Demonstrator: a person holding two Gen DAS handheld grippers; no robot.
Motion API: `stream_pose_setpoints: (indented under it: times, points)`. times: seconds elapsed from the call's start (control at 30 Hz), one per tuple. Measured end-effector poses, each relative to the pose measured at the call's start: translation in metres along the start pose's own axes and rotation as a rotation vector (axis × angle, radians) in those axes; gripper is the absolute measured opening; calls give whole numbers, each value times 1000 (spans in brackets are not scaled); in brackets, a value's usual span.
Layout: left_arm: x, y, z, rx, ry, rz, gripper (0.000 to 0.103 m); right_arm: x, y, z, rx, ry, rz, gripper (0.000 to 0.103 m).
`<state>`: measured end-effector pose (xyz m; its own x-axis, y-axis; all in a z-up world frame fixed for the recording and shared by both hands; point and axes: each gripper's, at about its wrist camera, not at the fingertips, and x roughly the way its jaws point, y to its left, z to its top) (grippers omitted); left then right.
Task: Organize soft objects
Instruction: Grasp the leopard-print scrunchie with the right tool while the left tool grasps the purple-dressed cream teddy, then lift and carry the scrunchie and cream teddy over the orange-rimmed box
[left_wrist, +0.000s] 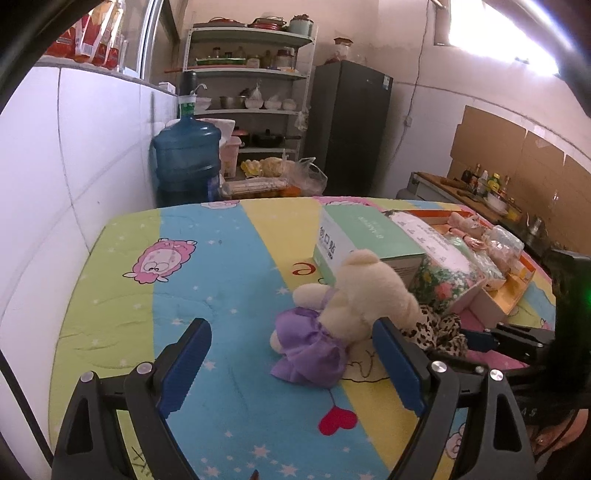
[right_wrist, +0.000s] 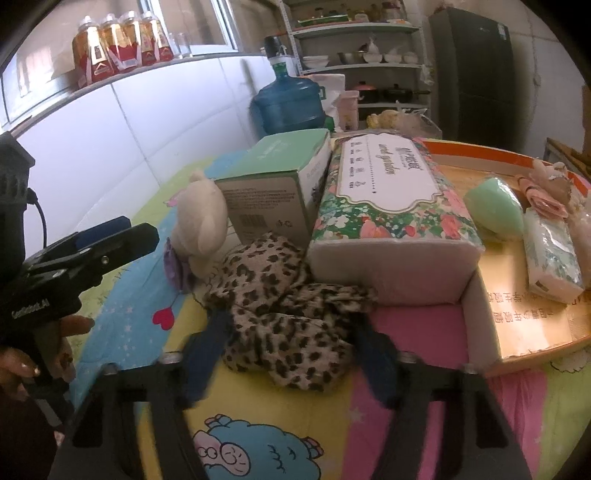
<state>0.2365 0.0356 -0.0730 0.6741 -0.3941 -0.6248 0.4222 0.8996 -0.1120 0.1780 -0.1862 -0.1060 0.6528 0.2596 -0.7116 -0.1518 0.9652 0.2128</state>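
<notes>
The leopard-print cloth (right_wrist: 280, 317) lies crumpled on the worktop (right_wrist: 280, 417) between the fingers of the right claw (right_wrist: 291, 354), whose blurred pads flank it at a middling gap; whether they press it I cannot tell. Just beyond it sit a floral tissue pack (right_wrist: 388, 206) and a green box (right_wrist: 273, 184). The left claw (left_wrist: 291, 362) stands wide, empty, its right finger beside a cream teddy bear (left_wrist: 354, 295) in a purple dress

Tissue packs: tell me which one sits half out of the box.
The big floral pack, resting on the box front wall beside the green carton. The small pack lies fully inside on the box floor.
</notes>
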Motion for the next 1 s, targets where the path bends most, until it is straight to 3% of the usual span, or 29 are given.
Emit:
stream_pose_setpoints:
  times: [0.2,0.4,0.57,0.6,0.67,0.73,0.83,1.0]
  points:
    - [11,-5,-3,135,46,-56,89,-1,-2,-1,-10,-11,25,27]
    - [26,-11,4,194,59,-93,89,1,-3,-1,-4,-4,46,27]
    - [48,-17,8,207,134,-108,88,3,-6,-1,4,-5,62,27]
    - [50,-19,7,210,143,-108,86,3,-7,-1,3,-5,63,27]
    - [52,-22,6,212,153,-122,64,3,-8,-1,-1,-6,61,27]
    - [51,-26,6,211,148,-110,53,2,-6,-1,-5,-9,59,27]
    - [46,-31,5,217,126,-113,47,0,-5,-4,-4,-12,57,27]
    - [16,-30,1,170,10,-98,45,-4,-3,-8,-8,-32,53,27]
